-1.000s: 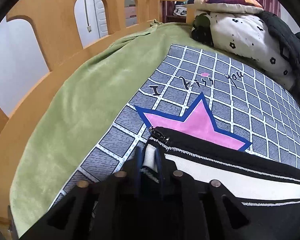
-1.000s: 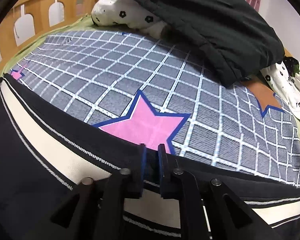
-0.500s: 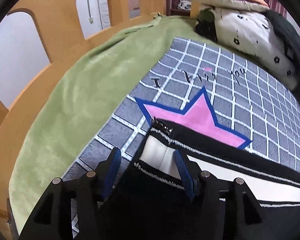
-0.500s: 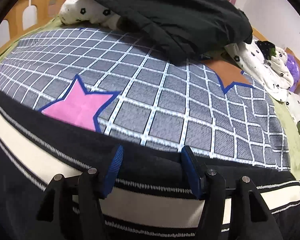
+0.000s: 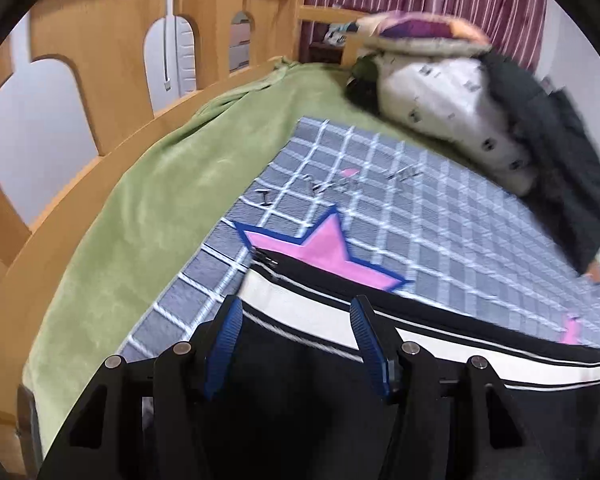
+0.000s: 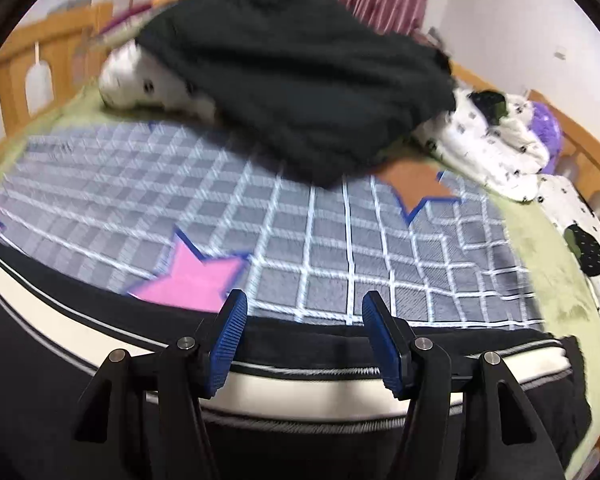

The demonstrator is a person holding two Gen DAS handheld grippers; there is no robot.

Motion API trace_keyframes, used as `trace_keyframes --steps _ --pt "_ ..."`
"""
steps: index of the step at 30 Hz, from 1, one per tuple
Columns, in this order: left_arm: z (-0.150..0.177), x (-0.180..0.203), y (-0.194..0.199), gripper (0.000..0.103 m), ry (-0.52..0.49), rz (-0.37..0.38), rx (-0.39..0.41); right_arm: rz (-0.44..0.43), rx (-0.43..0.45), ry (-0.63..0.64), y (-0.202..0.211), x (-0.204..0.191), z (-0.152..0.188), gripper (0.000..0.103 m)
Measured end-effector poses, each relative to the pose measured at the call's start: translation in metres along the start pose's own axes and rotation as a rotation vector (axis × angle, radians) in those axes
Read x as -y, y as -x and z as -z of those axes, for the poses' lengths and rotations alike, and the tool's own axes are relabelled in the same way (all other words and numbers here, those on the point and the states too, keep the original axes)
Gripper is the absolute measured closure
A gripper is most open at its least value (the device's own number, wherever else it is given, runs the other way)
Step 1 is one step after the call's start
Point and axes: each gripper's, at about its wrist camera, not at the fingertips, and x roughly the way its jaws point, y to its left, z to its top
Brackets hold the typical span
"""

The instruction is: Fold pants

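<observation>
Pants (image 5: 308,392) of black fabric with a cream side stripe edged in white piping are lying flat on the grey checked blanket with pink stars (image 5: 420,216), their striped edge crossing the near pink star. That edge is looking straight and laid down, so one fold seems made. The left gripper (image 5: 296,320) and right gripper (image 6: 304,312) are both hovering over this edge with blue-padded fingers (image 6: 230,340) spread wide, holding nothing. Judging by the long strip still showing, further folds to shorten the pants are probably remaining.
</observation>
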Motion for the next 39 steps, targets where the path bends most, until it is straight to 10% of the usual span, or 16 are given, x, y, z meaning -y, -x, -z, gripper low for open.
trace_keyframes --steps 5,9,16,34,39 --pt "0.035 -0.024 0.048 0.049 0.079 0.168 0.012 -0.106 0.066 -0.132 0.069 -0.011 -0.007 0.044" --pt "0.076 -0.047 0.058 0.044 0.06 0.18 -0.019 -0.255 0.017 -0.217 0.095 -0.016 0.004 0.044" --pt "0.139 -0.106 0.035 0.039 0.261 0.2 -0.096 -0.254 -0.038 -0.261 0.108 -0.029 0.019 0.044" --pt "0.109 -0.138 -0.022 0.065 0.457 0.253 -0.053 -0.133 -0.068 -0.027 0.12 -0.069 0.054 0.044" --pt "0.103 -0.114 -0.009 0.075 0.339 0.097 -0.005 -0.094 -0.121 -0.044 0.109 -0.052 0.064 0.044"
